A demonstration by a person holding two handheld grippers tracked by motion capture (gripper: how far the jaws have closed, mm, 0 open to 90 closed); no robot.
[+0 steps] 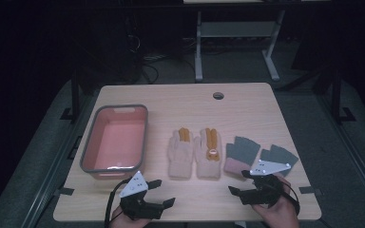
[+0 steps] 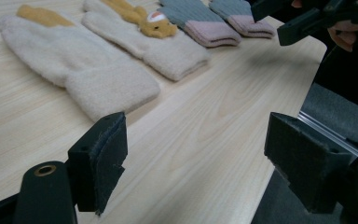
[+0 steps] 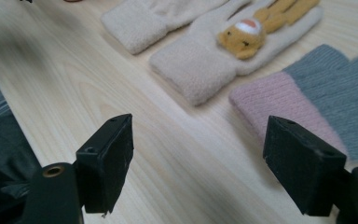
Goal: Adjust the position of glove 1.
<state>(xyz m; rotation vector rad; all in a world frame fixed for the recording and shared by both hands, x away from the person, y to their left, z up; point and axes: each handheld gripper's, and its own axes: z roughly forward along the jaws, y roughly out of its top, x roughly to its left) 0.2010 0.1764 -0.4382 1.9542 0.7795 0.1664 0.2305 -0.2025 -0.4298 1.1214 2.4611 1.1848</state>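
Observation:
Two beige mittens lie side by side in the middle of the table: a plain-backed one (image 1: 179,153) (image 2: 74,60) (image 3: 154,16) and one with an orange plush animal (image 1: 208,153) (image 2: 158,42) (image 3: 214,56). Right of them lie two grey gloves with pink cuffs (image 1: 240,154) (image 1: 276,156) (image 2: 200,23) (image 3: 289,102). My left gripper (image 1: 164,192) (image 2: 200,158) hovers open near the front edge, below the mittens, nothing between its jaws. My right gripper (image 1: 237,182) (image 3: 200,163) is open too, just in front of the pink cuffs, and its jaws appear in the left gripper view (image 2: 307,18).
A pink basin with a grey rim (image 1: 88,147) stands at the table's left and looks empty. A round cable hole (image 1: 218,95) sits near the far edge. Bare wood runs along the front (image 1: 199,199). Beyond the table stand the legs of another desk (image 1: 198,47).

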